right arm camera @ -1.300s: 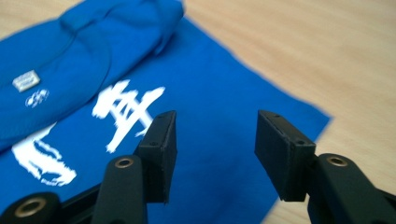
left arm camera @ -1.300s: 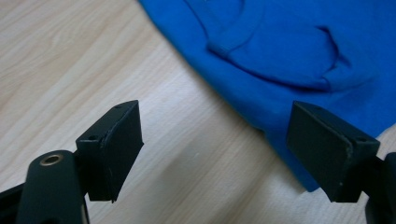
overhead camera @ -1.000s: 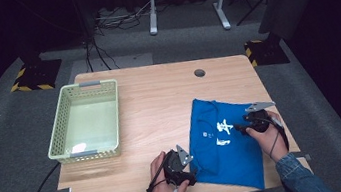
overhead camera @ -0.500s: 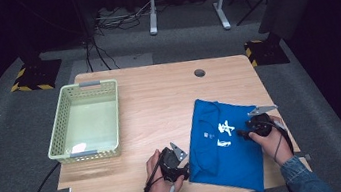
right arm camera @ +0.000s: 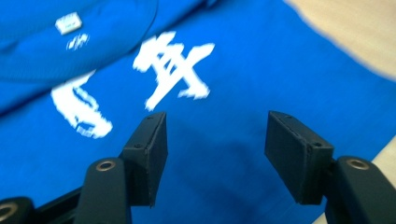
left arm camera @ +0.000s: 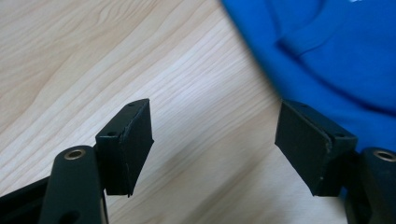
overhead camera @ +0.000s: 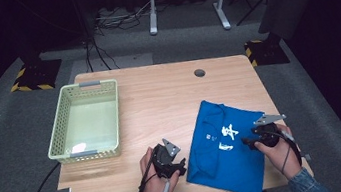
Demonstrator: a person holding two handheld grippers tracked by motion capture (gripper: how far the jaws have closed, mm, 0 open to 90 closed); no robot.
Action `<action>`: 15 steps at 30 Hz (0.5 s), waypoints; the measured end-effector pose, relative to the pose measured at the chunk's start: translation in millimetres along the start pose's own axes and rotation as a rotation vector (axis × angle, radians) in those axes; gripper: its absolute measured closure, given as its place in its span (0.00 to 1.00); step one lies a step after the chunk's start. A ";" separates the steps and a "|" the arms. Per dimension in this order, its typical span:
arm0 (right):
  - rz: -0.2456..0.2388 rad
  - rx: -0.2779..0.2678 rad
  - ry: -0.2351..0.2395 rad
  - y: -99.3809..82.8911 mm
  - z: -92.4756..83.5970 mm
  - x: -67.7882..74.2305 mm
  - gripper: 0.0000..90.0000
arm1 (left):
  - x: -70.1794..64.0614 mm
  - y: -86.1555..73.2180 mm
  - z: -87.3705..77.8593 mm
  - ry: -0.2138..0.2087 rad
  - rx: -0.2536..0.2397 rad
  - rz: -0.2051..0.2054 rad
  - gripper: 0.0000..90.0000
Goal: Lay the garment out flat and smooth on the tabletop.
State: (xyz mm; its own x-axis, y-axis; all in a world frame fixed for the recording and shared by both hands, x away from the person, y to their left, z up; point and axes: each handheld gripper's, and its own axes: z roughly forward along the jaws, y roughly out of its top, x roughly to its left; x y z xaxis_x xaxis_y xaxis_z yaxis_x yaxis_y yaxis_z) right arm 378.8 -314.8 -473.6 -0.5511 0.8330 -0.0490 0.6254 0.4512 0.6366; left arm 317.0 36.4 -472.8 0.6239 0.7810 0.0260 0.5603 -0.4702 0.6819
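A blue T-shirt (overhead camera: 223,159) with white lettering lies folded on the near right of the wooden table (overhead camera: 159,102). My left gripper (overhead camera: 182,167) rests just off the shirt's left edge. In the left gripper view the left gripper (left arm camera: 215,144) stands open over bare wood, and its jaws have just been opening with nothing between them. The shirt (left arm camera: 345,60) lies just past its right jaw. My right gripper (overhead camera: 244,142) hovers over the shirt's right half. In the right gripper view the right gripper (right arm camera: 217,149) is open above the blue cloth (right arm camera: 261,70), below the white print.
A pale green plastic basket (overhead camera: 58,137) stands at the table's left side. A small round cable hole (overhead camera: 199,72) sits near the far edge. Dark floor with cables and a metal stand lies beyond the table.
My right hand has drifted a little toward the near edge over the shirt. The left hand has barely shifted beside the shirt's left edge.
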 end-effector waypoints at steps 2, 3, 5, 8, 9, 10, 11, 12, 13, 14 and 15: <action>-0.011 -0.013 -0.001 7.0 0.1 -1.8 0.44 | -7.3 2.4 -3.2 -0.021 -0.010 0.014 0.30; -0.020 -0.021 -0.001 11.0 0.4 -2.0 0.44 | -10.7 3.4 -4.3 -0.029 -0.011 0.028 0.30; -0.042 -0.034 0.001 19.6 2.0 -1.9 0.44 | -18.6 4.4 -4.6 -0.046 -0.010 0.046 0.30; -0.062 -0.044 0.008 33.0 8.2 -2.2 0.44 | -29.6 4.9 -1.1 -0.074 0.007 0.064 0.30; -0.070 -0.048 0.011 37.6 11.4 -2.7 0.43 | -32.9 5.0 0.7 -0.083 0.014 0.069 0.30; -0.077 -0.053 0.016 42.4 14.7 -3.6 0.43 | -36.0 5.4 2.8 -0.091 0.019 0.074 0.30; -0.084 -0.058 0.019 47.4 17.9 -4.5 0.42 | -39.2 5.9 5.0 -0.096 0.027 0.076 0.30; -0.087 -0.060 0.017 52.4 21.3 -5.6 0.41 | -41.4 6.6 7.3 -0.096 0.034 0.084 0.30; -0.093 -0.063 0.014 57.1 24.9 -7.2 0.41 | -43.0 7.3 9.9 -0.102 0.038 0.083 0.30; -0.097 -0.066 0.014 61.3 28.6 -8.9 0.41 | -44.1 8.0 12.3 -0.101 0.044 0.081 0.30; -0.097 -0.067 0.015 65.0 32.8 -10.5 0.41 | -45.1 8.4 14.9 -0.101 0.051 0.079 0.30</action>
State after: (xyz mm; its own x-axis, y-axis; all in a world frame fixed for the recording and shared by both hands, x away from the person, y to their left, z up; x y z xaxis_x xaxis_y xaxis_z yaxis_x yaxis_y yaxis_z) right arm 443.3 -283.7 -456.9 -0.6154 0.7817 -0.1016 0.5307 0.5062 0.6798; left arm 301.7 -8.9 -479.2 0.7174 0.6966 0.0024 0.5325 -0.5506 0.6429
